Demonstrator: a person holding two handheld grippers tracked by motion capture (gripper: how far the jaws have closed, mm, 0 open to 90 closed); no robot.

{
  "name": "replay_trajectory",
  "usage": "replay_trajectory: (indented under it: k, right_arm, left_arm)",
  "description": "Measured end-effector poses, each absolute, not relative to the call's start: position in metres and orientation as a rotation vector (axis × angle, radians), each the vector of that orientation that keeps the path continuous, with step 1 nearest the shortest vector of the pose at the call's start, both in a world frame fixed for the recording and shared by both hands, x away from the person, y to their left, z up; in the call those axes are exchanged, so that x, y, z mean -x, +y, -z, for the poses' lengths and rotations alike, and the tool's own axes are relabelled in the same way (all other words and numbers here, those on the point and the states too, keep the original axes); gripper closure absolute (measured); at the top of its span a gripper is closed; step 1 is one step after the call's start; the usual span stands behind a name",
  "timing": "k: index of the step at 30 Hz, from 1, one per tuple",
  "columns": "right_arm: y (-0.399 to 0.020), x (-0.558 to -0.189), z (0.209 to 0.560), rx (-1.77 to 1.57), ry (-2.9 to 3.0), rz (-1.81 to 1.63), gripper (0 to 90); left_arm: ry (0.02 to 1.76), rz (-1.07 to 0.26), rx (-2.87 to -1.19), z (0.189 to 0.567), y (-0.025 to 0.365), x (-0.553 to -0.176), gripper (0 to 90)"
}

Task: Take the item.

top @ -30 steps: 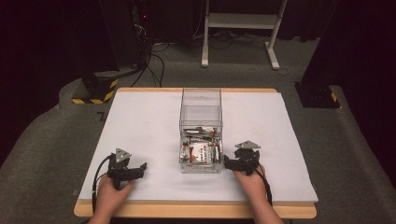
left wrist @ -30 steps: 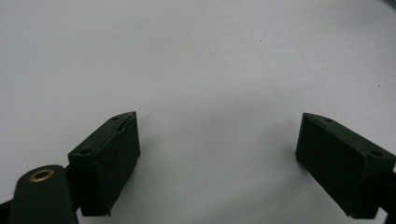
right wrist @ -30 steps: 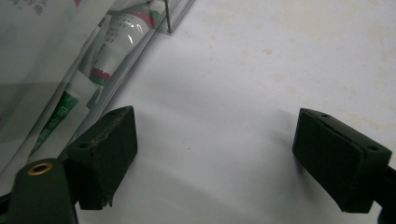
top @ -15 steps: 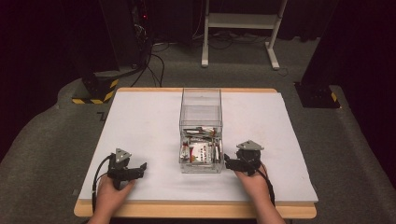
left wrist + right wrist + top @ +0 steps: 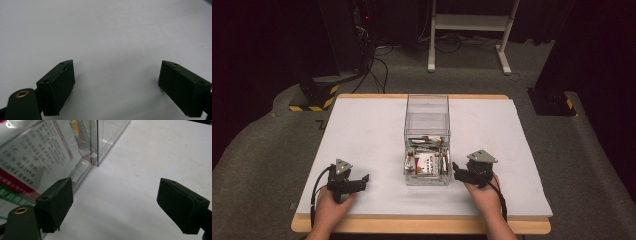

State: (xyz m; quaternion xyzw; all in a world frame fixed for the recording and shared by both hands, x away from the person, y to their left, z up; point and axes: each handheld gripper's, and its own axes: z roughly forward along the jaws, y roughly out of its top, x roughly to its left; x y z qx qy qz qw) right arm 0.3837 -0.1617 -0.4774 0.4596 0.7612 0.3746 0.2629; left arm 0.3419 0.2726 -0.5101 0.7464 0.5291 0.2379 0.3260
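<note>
High view: a white worktop (image 5: 362,130) carries a clear plastic box (image 5: 427,120) at its middle, long axis running away from the person, with printed packets (image 5: 426,161) heaped in its near half. The left hand-held gripper (image 5: 354,184) rests on the worktop well to the left of the box, held by the person's left hand (image 5: 331,207). The right hand-held gripper (image 5: 458,172) sits just beside the box's near right corner, in the right hand (image 5: 482,196).

Left gripper view: the left hand-held gripper (image 5: 117,87) has its black jaws spread wide over bare white surface, nothing between them.

Right gripper view: the right hand-held gripper (image 5: 115,207) is also wide apart and empty; its left jaw lies close against the clear box wall (image 5: 100,142), behind which a packet (image 5: 32,162) with printed text shows
</note>
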Motion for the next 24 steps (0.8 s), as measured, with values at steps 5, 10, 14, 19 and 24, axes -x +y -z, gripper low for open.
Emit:
replay_trajectory:
  k: [5,10,14,19,24]
  right_arm:
    - [-0.162,-0.381,0.473,-1.216,2.035,-1.032,14.1]
    - [-0.162,-0.378,0.468,-1.194,2.013,-1.05,14.2]
    - [-0.163,-0.376,0.463,-1.182,1.989,-1.073,14.2]
    - [-0.164,-0.373,0.458,-1.163,1.969,-1.093,14.2]
    - [-0.165,-0.369,0.451,-1.126,1.943,-1.118,14.2]
  left_arm:
    - [1.387,-0.624,-1.956,0.51,0.273,-0.342,13.9]
    - [1.387,-0.624,-1.955,0.51,0.273,-0.342,13.9]
    - [1.386,-0.624,-1.958,0.51,0.273,-0.342,13.9]
    - [1.387,-0.624,-1.956,0.51,0.273,-0.342,13.9]
    - [1.386,-0.624,-1.956,0.51,0.273,-0.342,13.9]
